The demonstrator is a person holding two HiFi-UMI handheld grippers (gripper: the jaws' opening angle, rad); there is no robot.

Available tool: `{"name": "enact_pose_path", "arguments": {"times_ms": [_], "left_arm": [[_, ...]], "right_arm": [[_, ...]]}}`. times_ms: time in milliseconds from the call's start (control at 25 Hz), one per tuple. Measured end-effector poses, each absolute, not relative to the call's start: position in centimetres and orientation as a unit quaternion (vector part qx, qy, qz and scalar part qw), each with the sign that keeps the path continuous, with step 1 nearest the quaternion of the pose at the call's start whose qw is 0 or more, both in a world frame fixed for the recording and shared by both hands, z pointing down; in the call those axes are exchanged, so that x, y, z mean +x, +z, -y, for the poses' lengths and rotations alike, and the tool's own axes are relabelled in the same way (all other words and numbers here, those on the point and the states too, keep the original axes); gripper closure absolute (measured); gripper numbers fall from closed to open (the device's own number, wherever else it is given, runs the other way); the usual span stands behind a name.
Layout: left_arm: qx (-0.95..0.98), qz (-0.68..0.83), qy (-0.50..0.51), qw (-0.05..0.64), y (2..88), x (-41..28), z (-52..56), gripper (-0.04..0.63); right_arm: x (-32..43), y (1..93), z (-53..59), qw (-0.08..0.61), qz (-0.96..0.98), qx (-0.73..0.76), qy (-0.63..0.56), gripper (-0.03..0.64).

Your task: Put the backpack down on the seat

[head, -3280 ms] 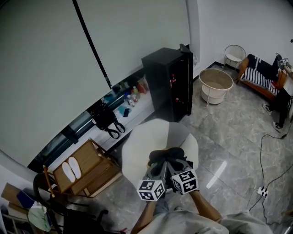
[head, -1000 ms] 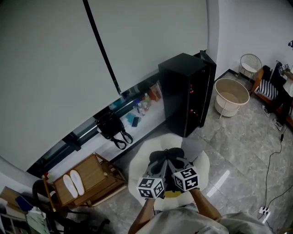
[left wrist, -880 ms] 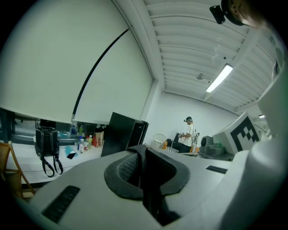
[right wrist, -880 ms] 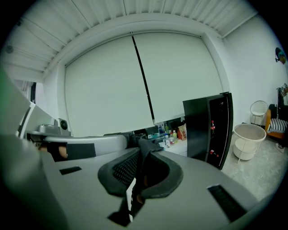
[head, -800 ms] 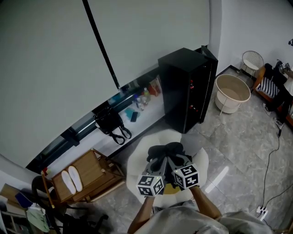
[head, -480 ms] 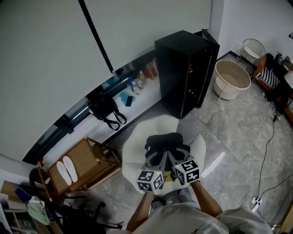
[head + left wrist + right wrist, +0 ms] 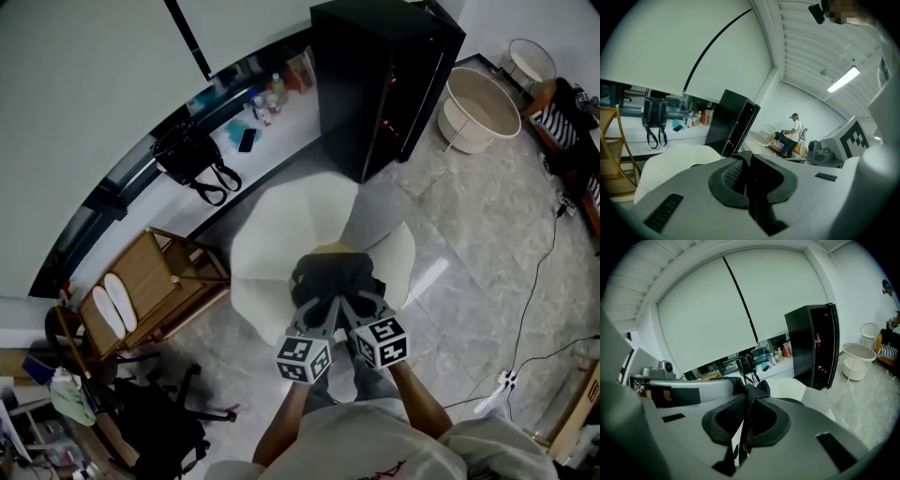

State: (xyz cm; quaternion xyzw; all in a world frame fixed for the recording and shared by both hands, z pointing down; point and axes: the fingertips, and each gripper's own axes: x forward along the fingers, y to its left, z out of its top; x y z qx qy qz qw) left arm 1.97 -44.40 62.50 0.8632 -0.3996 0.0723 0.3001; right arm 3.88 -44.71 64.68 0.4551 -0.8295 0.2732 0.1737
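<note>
Lower than half a second ago: both tools and the black backpack (image 7: 336, 277) have sunk toward the white seat (image 7: 279, 234), and the black cabinet (image 7: 382, 77) has slid up toward the top edge of the head view.

Left tool (image 7: 317, 311): jaws pressed together, pinching a strip of the backpack's black webbing (image 7: 751, 176) between the dark pads.

Right tool (image 7: 362, 306): jaws likewise pressed together on webbing, which runs up out of the pads and folds over just ahead of the tips. The two tools sit side by side, nearly touching, with their marker cubes nearest to me.

Backpack: just ahead of and below both sets of tips, gathered into a dark bundle hanging from the two pinch points. From the head view it overlaps the near part of the seat; I cannot tell whether its underside touches the cushion.

Seat: beneath and beyond the tips, its pale curved back farther ahead and to the left of the left tool.

Surroundings: cabinet well ahead and to the right of the right tool; a wooden rack (image 7: 141, 286) well off to the left of the left tool.
</note>
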Motion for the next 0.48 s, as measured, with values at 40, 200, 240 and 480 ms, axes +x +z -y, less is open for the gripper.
{"name": "enact_pose_path", "arguments": {"times_ms": [40, 200, 240, 480], "left_arm": [[0.86, 0.4, 0.076, 0.308, 63.3, 2.0, 43.9, 0.549], [0.846, 0.405, 0.087, 0.337, 66.7, 2.2, 42.1, 0.549], [0.842, 0.406, 0.089, 0.343, 67.5, 2.1, 41.8, 0.549], [0.825, 0.414, 0.102, 0.37, 71.7, 1.5, 40.9, 0.549]], "right_arm": [[4.0, 65.5, 44.1, 0.178, 0.828, 0.452, 0.281, 0.574], [4.0, 68.9, 42.2, 0.195, 0.824, 0.436, 0.304, 0.574], [4.0, 69.7, 41.9, 0.199, 0.823, 0.432, 0.309, 0.574], [3.2, 73.9, 40.7, 0.218, 0.821, 0.413, 0.329, 0.574]]}}
